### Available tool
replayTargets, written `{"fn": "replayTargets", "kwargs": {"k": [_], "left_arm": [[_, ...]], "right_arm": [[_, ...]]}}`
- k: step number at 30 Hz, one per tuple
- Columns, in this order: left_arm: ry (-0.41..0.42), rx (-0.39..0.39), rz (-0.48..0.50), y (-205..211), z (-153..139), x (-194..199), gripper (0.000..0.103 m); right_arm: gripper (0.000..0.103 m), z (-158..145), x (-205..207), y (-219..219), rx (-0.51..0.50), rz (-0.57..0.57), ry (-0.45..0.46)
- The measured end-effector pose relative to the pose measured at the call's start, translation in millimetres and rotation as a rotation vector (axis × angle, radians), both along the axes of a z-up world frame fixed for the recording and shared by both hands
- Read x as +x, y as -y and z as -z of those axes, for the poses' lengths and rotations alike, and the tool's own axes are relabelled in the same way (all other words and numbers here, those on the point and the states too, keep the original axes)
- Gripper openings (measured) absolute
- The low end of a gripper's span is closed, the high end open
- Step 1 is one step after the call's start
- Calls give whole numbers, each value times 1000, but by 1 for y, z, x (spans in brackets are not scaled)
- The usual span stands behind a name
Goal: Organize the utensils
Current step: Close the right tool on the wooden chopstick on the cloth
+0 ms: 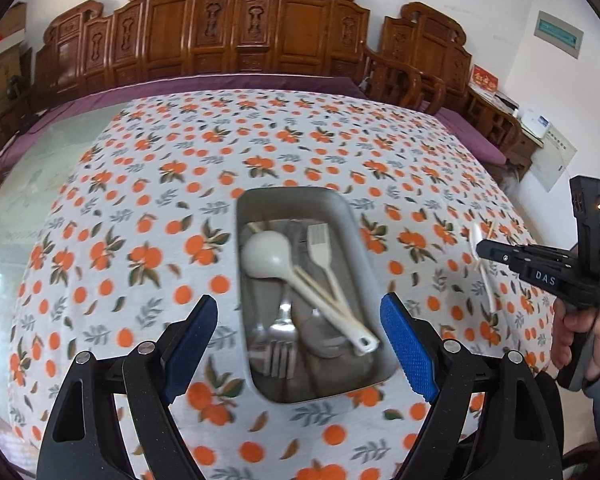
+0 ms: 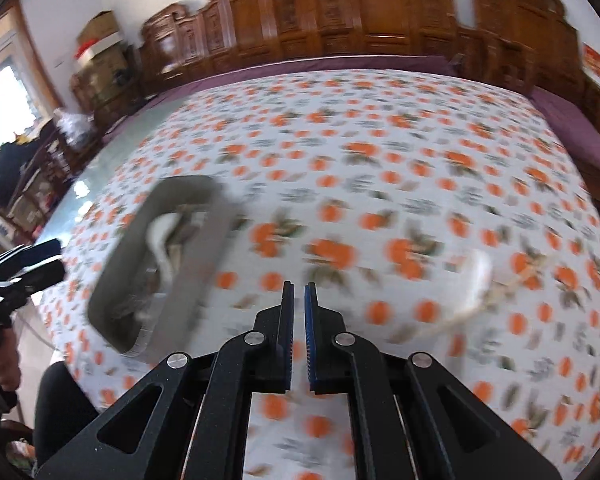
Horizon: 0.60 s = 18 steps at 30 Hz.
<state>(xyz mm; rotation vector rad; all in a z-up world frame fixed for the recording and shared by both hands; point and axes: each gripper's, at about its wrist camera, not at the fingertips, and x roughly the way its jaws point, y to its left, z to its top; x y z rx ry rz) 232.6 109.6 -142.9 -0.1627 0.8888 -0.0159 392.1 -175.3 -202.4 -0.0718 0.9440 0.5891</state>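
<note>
A steel tray [image 1: 352,216] sits on the orange-print tablecloth and holds a white ladle [image 1: 266,254], a white slotted spatula [image 1: 319,246], chopsticks, a metal fork [image 1: 280,354] and a metal spoon. My left gripper [image 1: 298,340] is open, its blue pads either side of the tray's near end. My right gripper [image 2: 299,292] is shut and empty above the cloth, right of the tray [image 2: 204,256]. A white spoon [image 2: 478,280] and a chopstick [image 2: 528,274] lie on the cloth to its right, blurred. The right gripper also shows in the left wrist view [image 1: 480,248].
The tablecloth [image 1: 180,184] covers a glass-topped table with a bare strip on the left [image 1: 32,184]. Carved wooden chairs [image 1: 260,32] line the far side. A side table with boxes [image 1: 536,124] stands at the right.
</note>
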Motion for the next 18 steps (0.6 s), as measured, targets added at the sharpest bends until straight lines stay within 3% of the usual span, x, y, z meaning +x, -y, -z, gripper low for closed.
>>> {"fn": "replayTargets", "kwargs": {"k": [4, 8, 18], "left_arm": [[12, -2, 12, 15, -1, 4, 80], [22, -4, 8, 32, -1, 8, 80], [34, 25, 31, 80, -4, 22, 80]], "right_arm": [[7, 8, 18, 40, -29, 78, 7], [26, 19, 37, 70, -49, 133, -4], [26, 50, 78, 100, -46, 217, -82]]}}
